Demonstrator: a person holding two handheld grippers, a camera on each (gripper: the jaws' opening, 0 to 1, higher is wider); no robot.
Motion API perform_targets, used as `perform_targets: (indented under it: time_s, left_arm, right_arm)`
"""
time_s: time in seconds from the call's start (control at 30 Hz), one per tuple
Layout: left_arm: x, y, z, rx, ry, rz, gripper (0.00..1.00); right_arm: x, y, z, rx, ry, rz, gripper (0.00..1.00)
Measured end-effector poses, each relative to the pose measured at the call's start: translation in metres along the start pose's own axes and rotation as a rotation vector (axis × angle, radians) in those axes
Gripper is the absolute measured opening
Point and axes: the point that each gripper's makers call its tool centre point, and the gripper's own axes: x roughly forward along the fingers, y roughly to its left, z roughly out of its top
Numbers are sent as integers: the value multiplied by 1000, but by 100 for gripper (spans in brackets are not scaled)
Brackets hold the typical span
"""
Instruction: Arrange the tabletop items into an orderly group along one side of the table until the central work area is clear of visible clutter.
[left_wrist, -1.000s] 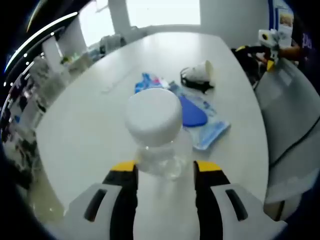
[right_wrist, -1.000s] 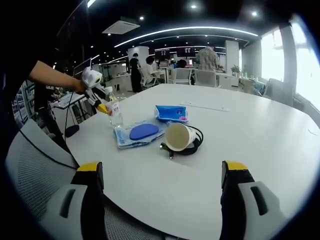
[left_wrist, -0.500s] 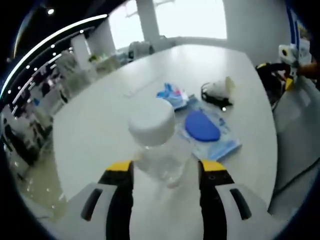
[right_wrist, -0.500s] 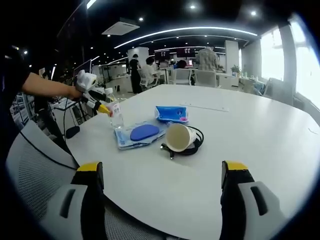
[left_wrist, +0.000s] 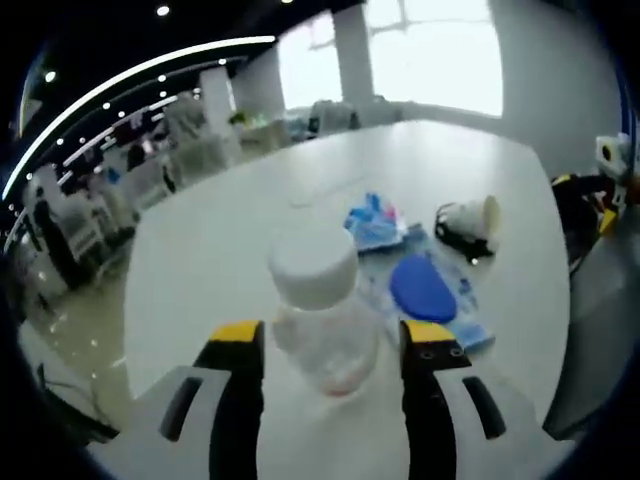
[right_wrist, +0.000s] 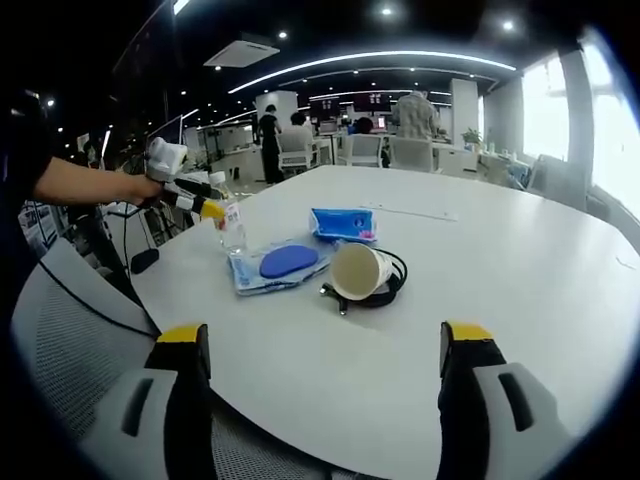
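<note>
- Left gripper view: the left gripper (left_wrist: 325, 345) pinches a clear plastic bottle with a white screw cap (left_wrist: 318, 312); its two yellow-tipped jaws press the bottle's sides, and the cap rises just ahead of the jaw tips.
- The bottle's base sits low over the white round desk (left_wrist: 220, 250); whether it touches the surface I cannot tell.
- Ahead of the gripper and slightly to its right lies a flat blue-and-white plastic packet (left_wrist: 440, 310) with a blue oval pad (left_wrist: 422, 287) resting on it.
- Beyond that packet, touching its far edge, lies a smaller blue packet with pink print (left_wrist: 374, 221).
- Further right of the small packet, a white paper cup (left_wrist: 478, 216) lies on its side upon a coiled black cable (left_wrist: 452, 235).
- The right gripper (left_wrist: 606, 185) enters at the far right edge, past the desk's rim.
- Right gripper view: the right gripper (right_wrist: 325, 375) is spread wide with nothing between its jaws, hanging over the near desk edge above a grey mesh chair back (right_wrist: 70, 330).
- Ahead of it, the paper cup (right_wrist: 358, 271) lies with its mouth turned this way, on the black cable (right_wrist: 385, 288).
- Left of the cup lies the packet with the blue oval pad (right_wrist: 288, 261); the small blue packet (right_wrist: 342, 224) is beyond both.
- Far left, a person's hand (right_wrist: 135, 187) holds the left gripper (right_wrist: 213, 211) clamped on the bottle (right_wrist: 232, 228) at the desk's edge.
</note>
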Motion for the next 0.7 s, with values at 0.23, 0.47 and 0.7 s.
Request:
perform_targets:
  time_s: [0.23,0.47,0.7]
  left_arm:
    - [9,1,-1,-12,5,10,47]
    - [10,3,-2,-20,5,12,44]
    - [8,1,-2,18,15,-6,43]
  right_arm:
    - [0,-1,0,3,-2,-5,94]
    - [-1,-2,0,5,-1,-9,93]
    - [-1,-1,-1,1,2,-6,93]
